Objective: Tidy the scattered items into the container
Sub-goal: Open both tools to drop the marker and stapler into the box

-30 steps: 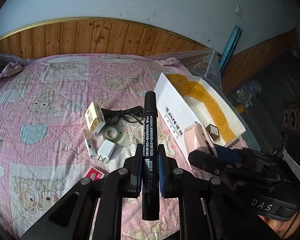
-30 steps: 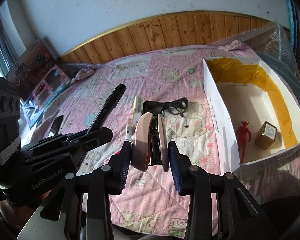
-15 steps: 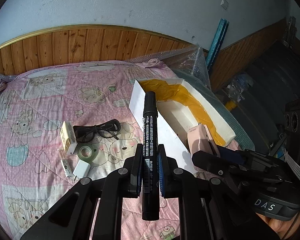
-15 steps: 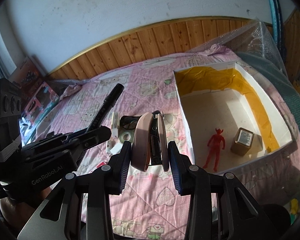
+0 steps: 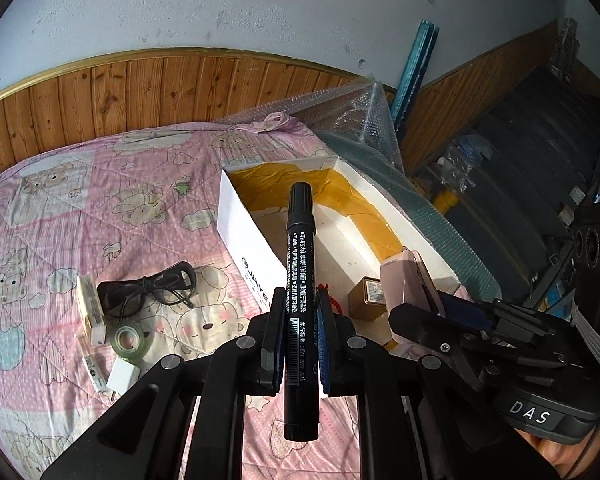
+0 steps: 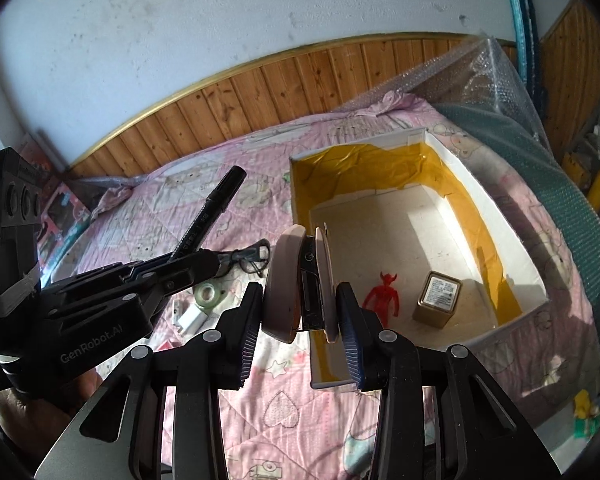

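- The container, a white box (image 6: 496, 216) lined with yellow tape, is set on the bed (image 5: 100, 208), and two things are already parked inside: a red figure (image 6: 382, 300) and a small gold tin (image 6: 438, 298).
- A black marker (image 5: 299, 280) is clamped in the left gripper (image 5: 298, 340), with the jaws closed down to the barrel's width and the capped end pointed out over the box's near wall.
- A pink stapler (image 6: 298, 284) is pinched in the right gripper (image 6: 300, 320); the jaws are spread fairly wide because the stapler is gripped across its body, pads pressed on both sides. It's held at the box's near left edge, not yet dropped.
- So roughly: two items in, two more carried and about to be let go, by the look of it.
- Still left out on the bedspread: black glasses (image 5: 148, 288), a roll of tape (image 5: 130, 340), a white charger plug (image 5: 122, 374), a cream-coloured little box (image 5: 88, 300) and a small white item (image 5: 93, 369) beside the plug that can't be made out.
- A bit of something red (image 6: 166, 345) is glimpsed near the plug in the right wrist view, too hidden to be named.
- More trips will probably be needed.
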The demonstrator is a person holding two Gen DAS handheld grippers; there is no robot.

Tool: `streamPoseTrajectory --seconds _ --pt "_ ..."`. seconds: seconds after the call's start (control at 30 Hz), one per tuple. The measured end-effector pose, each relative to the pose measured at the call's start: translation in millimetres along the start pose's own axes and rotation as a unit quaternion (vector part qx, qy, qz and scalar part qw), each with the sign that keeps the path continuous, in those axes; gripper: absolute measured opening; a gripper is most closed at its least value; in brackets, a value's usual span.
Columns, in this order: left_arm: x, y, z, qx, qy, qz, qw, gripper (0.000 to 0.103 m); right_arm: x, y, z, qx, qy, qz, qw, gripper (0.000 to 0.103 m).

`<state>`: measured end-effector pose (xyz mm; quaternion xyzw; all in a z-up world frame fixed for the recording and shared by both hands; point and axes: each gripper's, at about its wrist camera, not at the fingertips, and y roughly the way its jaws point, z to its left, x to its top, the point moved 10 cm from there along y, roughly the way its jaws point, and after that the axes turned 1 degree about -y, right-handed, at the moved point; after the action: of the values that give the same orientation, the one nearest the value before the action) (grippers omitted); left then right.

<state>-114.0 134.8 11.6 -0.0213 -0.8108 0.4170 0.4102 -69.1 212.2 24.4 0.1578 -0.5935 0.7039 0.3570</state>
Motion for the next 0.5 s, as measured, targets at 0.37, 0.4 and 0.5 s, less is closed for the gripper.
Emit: streamPoseTrajectory --seconds 0.37,0.4,0.5 --pt "15.4 42.1 -19.9 -0.021 0.005 0.026 0.9994 0.014 15.2 14.9 -33.4 -0.021 0.010 0.012 1.000 0.039" --pt "16.3 46.4 -21.8 -0.022 0.005 0.030 0.9993 0.014 16.5 17.3 -36.5 -0.023 0.011 0.015 1.000 0.039" --pt "17.6 60.3 -26.0 -0.027 0.003 0.043 0.9987 0.014 20.6 26.1 -46.7 -0.028 0.012 0.023 0.999 0.039"
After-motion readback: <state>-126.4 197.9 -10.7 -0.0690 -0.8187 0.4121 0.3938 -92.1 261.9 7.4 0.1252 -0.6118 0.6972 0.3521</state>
